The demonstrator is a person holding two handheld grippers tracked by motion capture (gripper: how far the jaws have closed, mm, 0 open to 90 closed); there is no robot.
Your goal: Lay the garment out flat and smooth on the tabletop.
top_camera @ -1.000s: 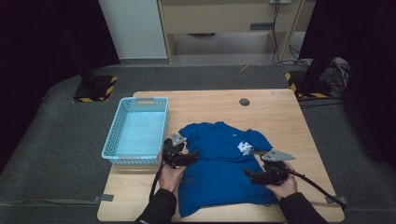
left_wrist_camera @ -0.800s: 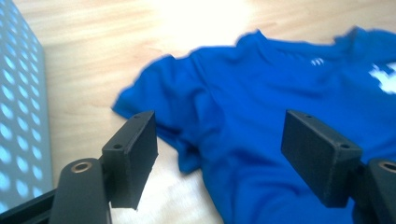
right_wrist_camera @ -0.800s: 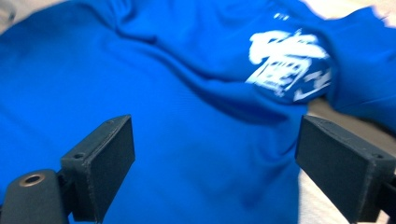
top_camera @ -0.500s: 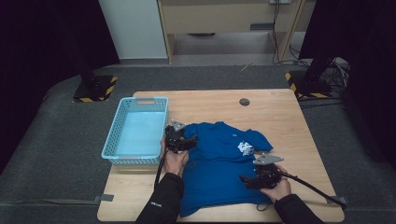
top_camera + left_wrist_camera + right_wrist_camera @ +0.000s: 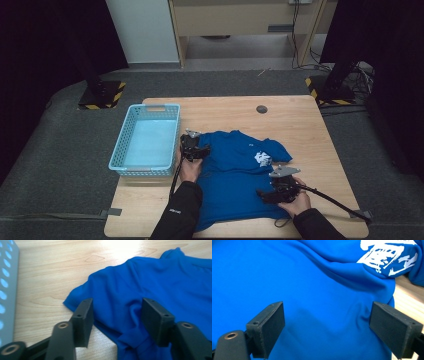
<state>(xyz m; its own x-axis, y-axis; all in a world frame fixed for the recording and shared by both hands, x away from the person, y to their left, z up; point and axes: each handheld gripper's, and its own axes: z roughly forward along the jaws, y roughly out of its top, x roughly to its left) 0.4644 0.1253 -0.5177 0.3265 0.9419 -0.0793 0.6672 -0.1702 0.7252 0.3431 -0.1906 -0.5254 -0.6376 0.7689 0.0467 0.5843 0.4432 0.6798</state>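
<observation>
A blue T-shirt [image 5: 235,175] with a white print [image 5: 262,158] lies spread on the wooden table [image 5: 300,125]. My left gripper [image 5: 192,148] is low over the shirt's left sleeve, beside the basket. In the left gripper view its jaws [image 5: 117,320] straddle the bunched sleeve [image 5: 130,312]. They have just been closing, with fabric between them, and the pads do not press on it. My right gripper [image 5: 272,192] hovers over the shirt's right side, near the hem. Its jaws [image 5: 327,327] stand wide open above the cloth [image 5: 312,290], below the print [image 5: 387,255].
A light blue plastic basket [image 5: 147,140] stands at the table's left edge, close to the left gripper. A dark round grommet [image 5: 261,109] sits in the tabletop at the back. The right gripper's cable [image 5: 335,200] trails off to the right front corner.
My left gripper has moved away from the person to the left sleeve and sunk lower, and its jaws have narrowed. The right gripper has hardly moved.
</observation>
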